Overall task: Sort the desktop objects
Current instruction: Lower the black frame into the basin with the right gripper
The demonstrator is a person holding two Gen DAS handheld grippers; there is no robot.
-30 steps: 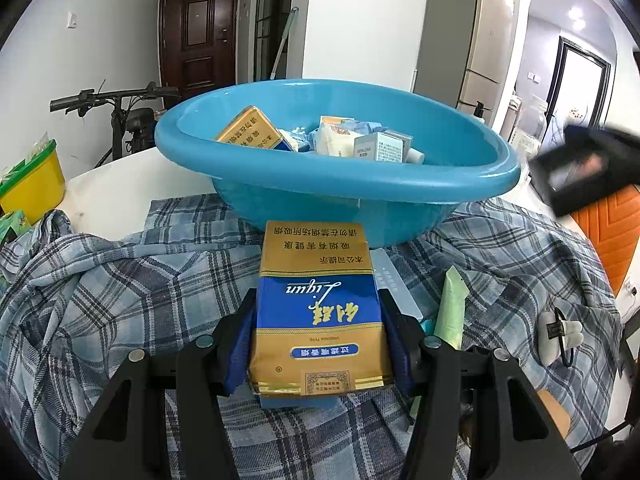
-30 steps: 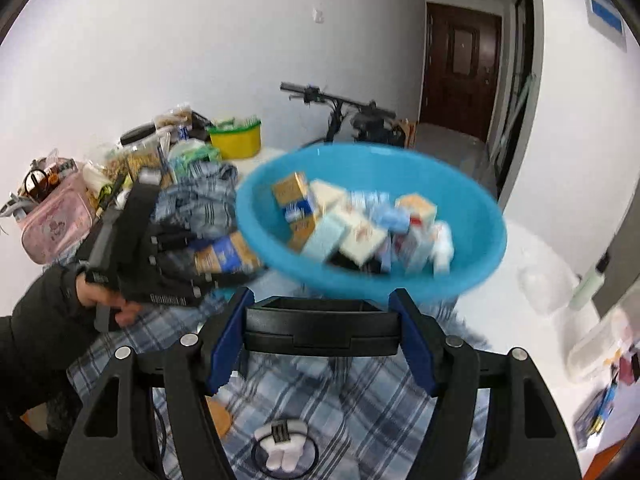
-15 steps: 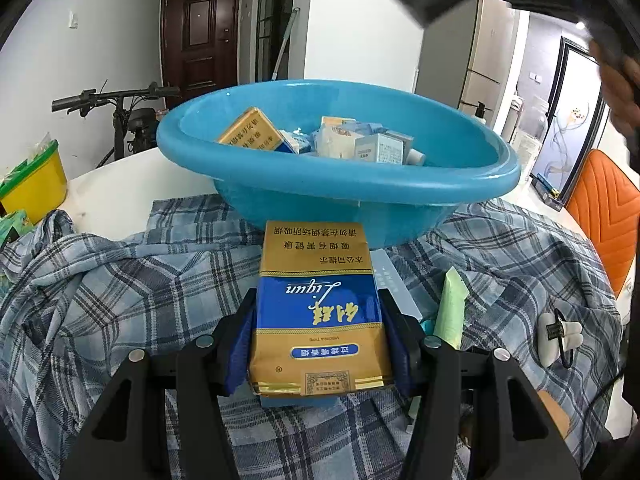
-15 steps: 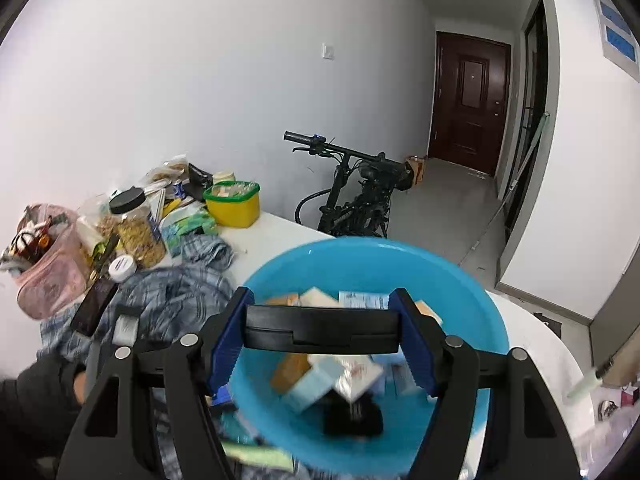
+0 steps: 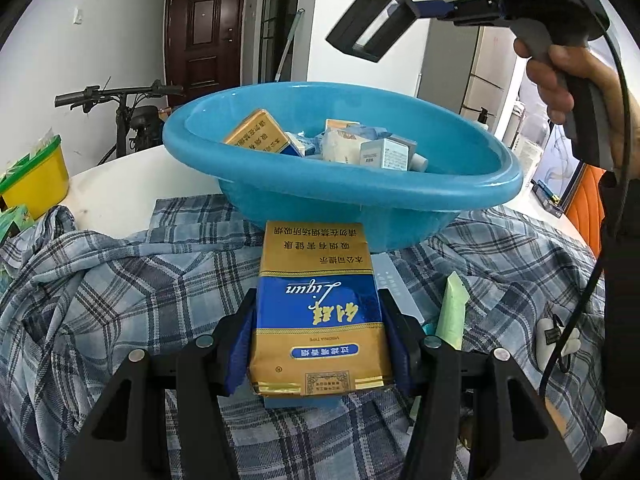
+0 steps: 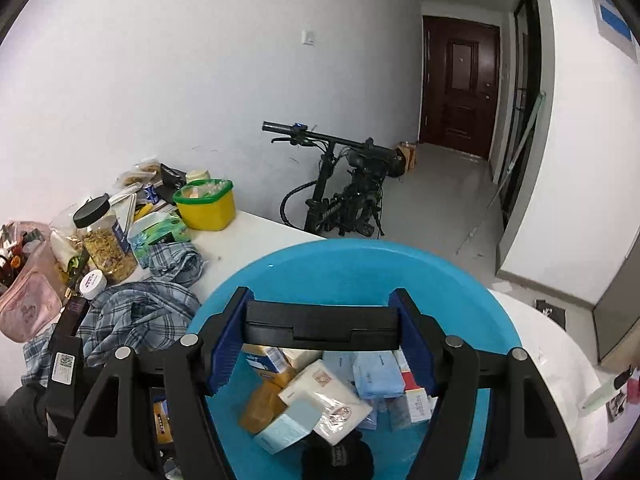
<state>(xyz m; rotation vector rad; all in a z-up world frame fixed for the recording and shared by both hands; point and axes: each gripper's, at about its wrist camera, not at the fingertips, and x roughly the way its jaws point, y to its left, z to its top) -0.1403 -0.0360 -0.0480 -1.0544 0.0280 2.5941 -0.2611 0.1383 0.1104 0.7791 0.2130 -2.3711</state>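
Observation:
My left gripper (image 5: 318, 312) is shut on a blue and gold cigarette pack (image 5: 316, 276), held low over the plaid shirt (image 5: 120, 288) just in front of the blue basin (image 5: 360, 196). The basin (image 6: 360, 246) holds several small boxes and packets (image 6: 320, 396). A hand carries my right gripper (image 6: 320, 300) high above the basin. It is shut on a flat black object (image 6: 322, 326) that spans the gap between its blue pads. In the left wrist view that gripper (image 5: 400, 12) and the black object (image 5: 370, 28) hang over the basin's far side.
A green tube (image 5: 452, 312) and a white plug with a cable (image 5: 554, 340) lie on the shirt at right. A yellow tub (image 6: 206, 204), a jar (image 6: 104, 244) and a pink bag (image 6: 28, 308) crowd the table's left. A bicycle (image 6: 344, 188) stands behind.
My right gripper carried the black object from the right of the basin up and over it. The left gripper and its pack stayed still.

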